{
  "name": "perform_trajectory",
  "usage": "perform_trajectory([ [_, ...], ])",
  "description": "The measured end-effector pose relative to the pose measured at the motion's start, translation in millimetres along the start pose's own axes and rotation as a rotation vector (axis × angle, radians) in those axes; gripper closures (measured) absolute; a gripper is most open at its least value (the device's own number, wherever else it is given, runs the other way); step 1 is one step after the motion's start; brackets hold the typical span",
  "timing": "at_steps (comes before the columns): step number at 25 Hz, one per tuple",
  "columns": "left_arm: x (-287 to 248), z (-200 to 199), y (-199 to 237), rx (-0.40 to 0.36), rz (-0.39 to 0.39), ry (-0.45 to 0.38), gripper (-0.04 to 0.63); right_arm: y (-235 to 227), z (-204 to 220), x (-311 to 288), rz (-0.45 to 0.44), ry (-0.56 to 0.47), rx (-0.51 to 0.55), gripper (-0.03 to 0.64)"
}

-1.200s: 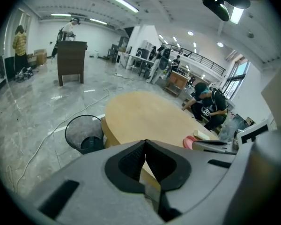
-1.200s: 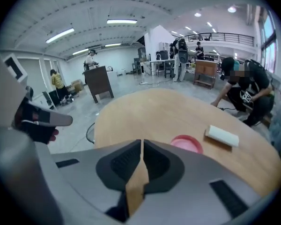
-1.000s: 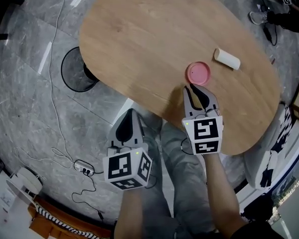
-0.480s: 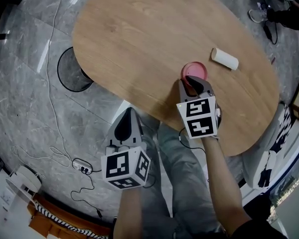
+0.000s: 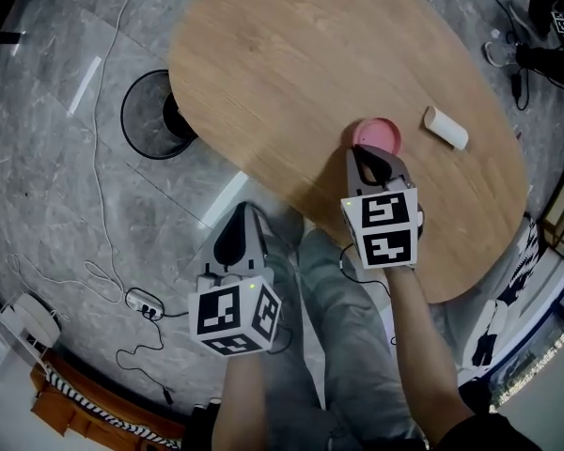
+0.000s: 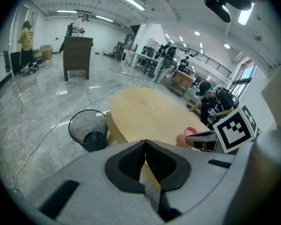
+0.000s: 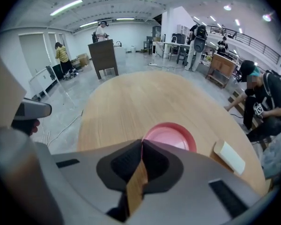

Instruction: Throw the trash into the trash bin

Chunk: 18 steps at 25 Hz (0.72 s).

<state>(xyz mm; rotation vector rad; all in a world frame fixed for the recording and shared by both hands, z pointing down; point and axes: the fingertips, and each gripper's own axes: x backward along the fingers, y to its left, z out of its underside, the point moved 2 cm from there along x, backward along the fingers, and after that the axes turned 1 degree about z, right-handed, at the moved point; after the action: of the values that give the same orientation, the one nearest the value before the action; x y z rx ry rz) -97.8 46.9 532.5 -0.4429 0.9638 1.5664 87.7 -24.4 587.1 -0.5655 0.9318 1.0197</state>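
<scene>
Plate (image 5: 382, 132), pink, on table (image 5: 301, 54); right gripper (image 5: 368, 155) jaws just closed together at its near rim. Left gripper (image 5: 247, 212): jaws together, empty.

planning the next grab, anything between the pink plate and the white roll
Nothing: bare table between plate and roll, shown in the head view and right gripper view.

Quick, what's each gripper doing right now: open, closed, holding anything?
Left gripper: shut, empty.
Right gripper: shut, jaws just closed, tips at the near rim of the pink plate; whether they pinch it cannot be told.
</scene>
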Motion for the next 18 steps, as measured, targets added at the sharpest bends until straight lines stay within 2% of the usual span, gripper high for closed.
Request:
perform_trajectory([
  [11, 29, -20, 89, 0.091, -0.096, -0.062, 0.589, 109, -97, -16, -0.138, -0.133, 0.075, 0.601],
  [18, 56, -16, 150, 0.172, -0.183, -0.087, 0.589, 192, -138, -42, -0.255, -0.175, 0.165, 0.601],
])
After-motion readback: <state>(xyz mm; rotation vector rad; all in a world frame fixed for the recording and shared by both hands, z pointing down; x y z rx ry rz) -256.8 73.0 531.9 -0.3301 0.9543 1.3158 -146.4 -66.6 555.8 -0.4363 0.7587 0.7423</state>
